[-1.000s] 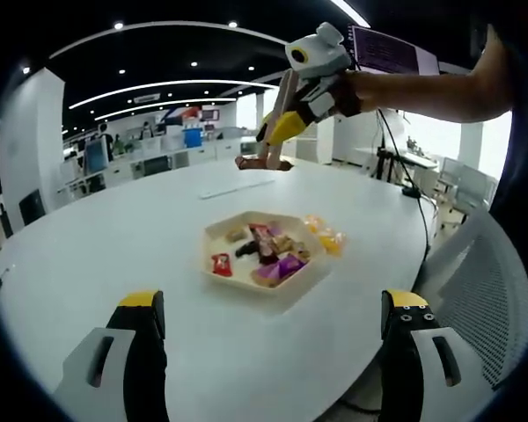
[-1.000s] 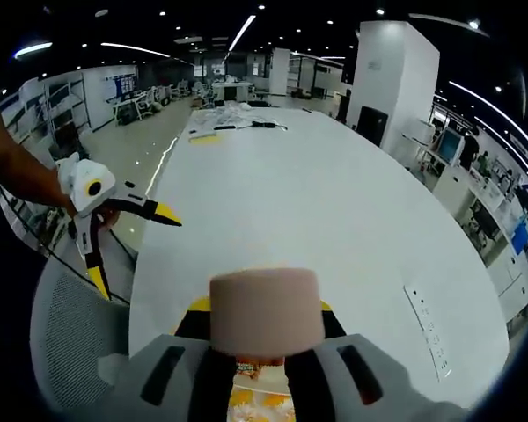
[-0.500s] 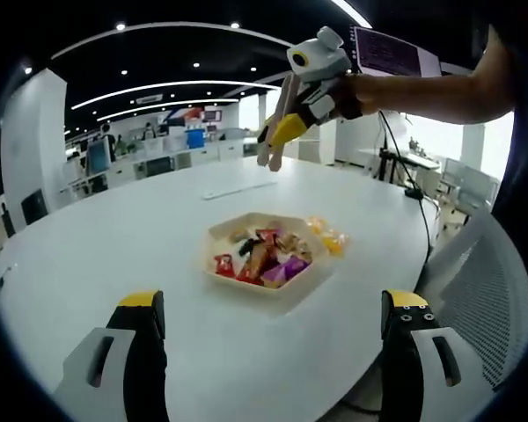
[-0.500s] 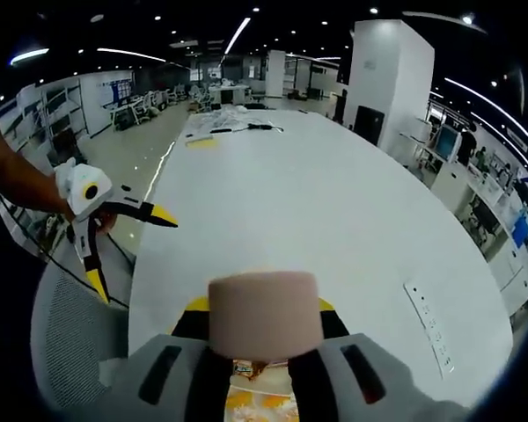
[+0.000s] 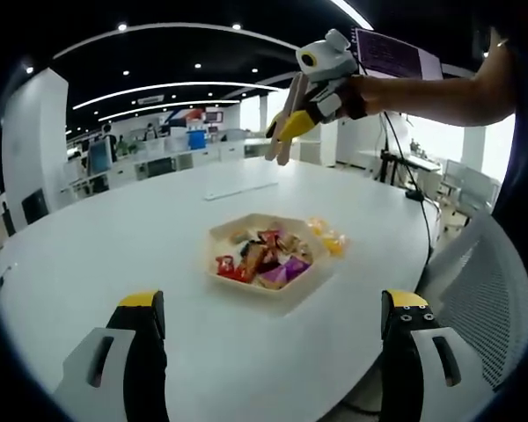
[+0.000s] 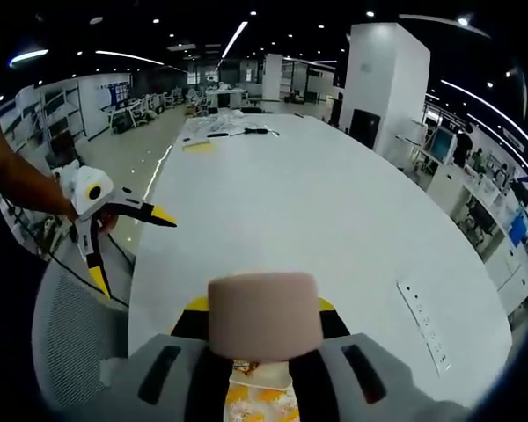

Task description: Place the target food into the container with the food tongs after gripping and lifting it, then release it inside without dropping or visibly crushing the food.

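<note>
Ahead of me spreads a broad white oval table (image 5: 114, 237). At its edge sits a grey mesh-backed chair (image 5: 480, 290). A white square pillar (image 6: 378, 83) rises beyond, and flush power sockets (image 6: 427, 321) dot the tabletop.

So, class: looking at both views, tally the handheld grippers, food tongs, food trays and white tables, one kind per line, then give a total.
Handheld grippers: 2, the left gripper and the right gripper
Food tongs: 1, the tongs held in the right gripper
Food trays: 1, the tray
White tables: 1, the table
Total: 5
</note>
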The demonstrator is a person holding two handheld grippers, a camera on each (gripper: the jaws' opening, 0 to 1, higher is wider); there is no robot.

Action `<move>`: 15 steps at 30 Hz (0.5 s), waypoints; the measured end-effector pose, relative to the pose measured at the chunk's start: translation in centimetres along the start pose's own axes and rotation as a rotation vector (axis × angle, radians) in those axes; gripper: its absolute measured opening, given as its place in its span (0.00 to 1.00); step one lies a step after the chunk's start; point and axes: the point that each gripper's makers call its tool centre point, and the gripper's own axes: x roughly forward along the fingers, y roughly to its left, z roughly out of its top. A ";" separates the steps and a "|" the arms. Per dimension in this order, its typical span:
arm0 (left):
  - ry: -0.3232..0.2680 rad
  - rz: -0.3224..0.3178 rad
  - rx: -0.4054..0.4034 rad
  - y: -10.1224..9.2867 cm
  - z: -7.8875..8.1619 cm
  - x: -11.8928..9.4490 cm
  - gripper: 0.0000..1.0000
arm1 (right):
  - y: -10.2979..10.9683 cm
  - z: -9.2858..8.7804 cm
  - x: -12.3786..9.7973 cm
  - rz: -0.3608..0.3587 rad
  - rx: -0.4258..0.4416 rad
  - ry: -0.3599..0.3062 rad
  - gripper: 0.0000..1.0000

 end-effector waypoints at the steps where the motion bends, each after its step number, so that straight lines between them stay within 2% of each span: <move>1: 0.002 0.000 0.001 0.0 0.0 0.0 1.00 | -0.1 0.0 -0.1 -0.004 -0.001 -0.001 0.23; 7: -0.002 0.005 -0.001 0.2 0.0 0.0 1.00 | -0.3 -0.6 -1.1 -0.007 0.005 -0.003 0.23; 15: 0.000 0.001 -0.002 0.1 0.0 0.0 1.00 | -0.8 -2.2 -2.9 -0.028 0.015 -0.002 0.23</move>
